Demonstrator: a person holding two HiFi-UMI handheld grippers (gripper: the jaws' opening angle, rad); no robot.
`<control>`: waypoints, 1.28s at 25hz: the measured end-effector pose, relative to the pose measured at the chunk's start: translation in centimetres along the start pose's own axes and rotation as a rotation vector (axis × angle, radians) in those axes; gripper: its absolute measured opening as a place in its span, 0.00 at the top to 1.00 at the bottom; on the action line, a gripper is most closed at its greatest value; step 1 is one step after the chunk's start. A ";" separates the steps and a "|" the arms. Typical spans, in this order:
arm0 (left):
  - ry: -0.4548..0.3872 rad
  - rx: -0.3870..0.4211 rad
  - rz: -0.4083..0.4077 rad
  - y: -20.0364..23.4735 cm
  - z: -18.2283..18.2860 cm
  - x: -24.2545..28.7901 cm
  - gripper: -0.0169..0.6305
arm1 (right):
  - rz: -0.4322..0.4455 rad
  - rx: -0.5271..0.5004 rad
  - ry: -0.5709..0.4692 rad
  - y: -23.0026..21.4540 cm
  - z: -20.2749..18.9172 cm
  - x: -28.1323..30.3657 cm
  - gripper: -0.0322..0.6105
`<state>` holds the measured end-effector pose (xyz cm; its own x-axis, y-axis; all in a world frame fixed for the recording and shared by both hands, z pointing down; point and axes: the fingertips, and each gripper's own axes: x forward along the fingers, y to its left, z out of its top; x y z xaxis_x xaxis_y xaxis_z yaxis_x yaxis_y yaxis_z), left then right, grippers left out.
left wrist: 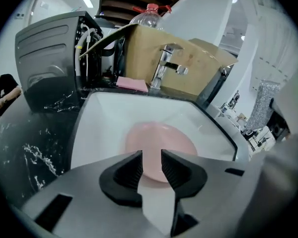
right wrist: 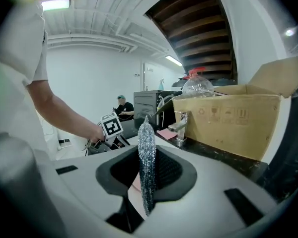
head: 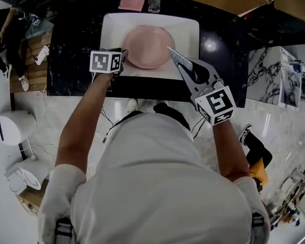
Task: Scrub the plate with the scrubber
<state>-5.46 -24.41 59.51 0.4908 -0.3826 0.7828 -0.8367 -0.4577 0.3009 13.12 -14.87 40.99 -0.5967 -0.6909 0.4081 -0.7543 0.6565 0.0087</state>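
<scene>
Pink plate (head: pixel 148 46) lay in the white sink (head: pixel 111 27) in the head view, the left gripper (head: pixel 124 58) at its left rim, the right gripper (head: pixel 187 69) just beside its right edge. Left gripper view: jaws stood spread, empty; closing on the rim would steady the plate. Right gripper view: jaws pinched the silver scrubber (right wrist: pixel 146 162), best laid flat against the plate.

We see a white sink (head: pixel 190 29) set in a black marbled counter (head: pixel 73 65), chrome tap (left wrist: pixel 162 66), pink cloth (left wrist: pixel 132 84) beside it, cardboard box (right wrist: pixel 233 125) behind, red-capped bottle (right wrist: pixel 197 87)
</scene>
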 end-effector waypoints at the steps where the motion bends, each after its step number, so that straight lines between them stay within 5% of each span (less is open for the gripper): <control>1: 0.015 -0.012 0.013 0.2 -0.1 0.6 0.79 | 0.017 0.001 0.001 -0.5 -0.3 0.1 0.83; 17: 0.230 -0.140 0.145 4.3 -1.8 6.6 0.78 | 0.145 0.003 0.025 -4.7 -3.7 0.9 0.83; 27: 0.301 -0.175 0.147 5.3 -3.2 9.3 0.75 | 0.156 0.007 0.051 -6.3 -4.8 0.8 0.83; 32: 0.320 -0.212 0.161 5.7 -3.9 9.8 0.87 | 0.151 0.018 0.059 -6.5 -5.1 0.7 0.83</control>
<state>-6.35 -27.59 71.03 0.2775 -0.1520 0.9486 -0.9444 -0.2244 0.2403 19.02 -18.04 45.88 -0.6871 -0.5650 0.4568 -0.6620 0.7459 -0.0731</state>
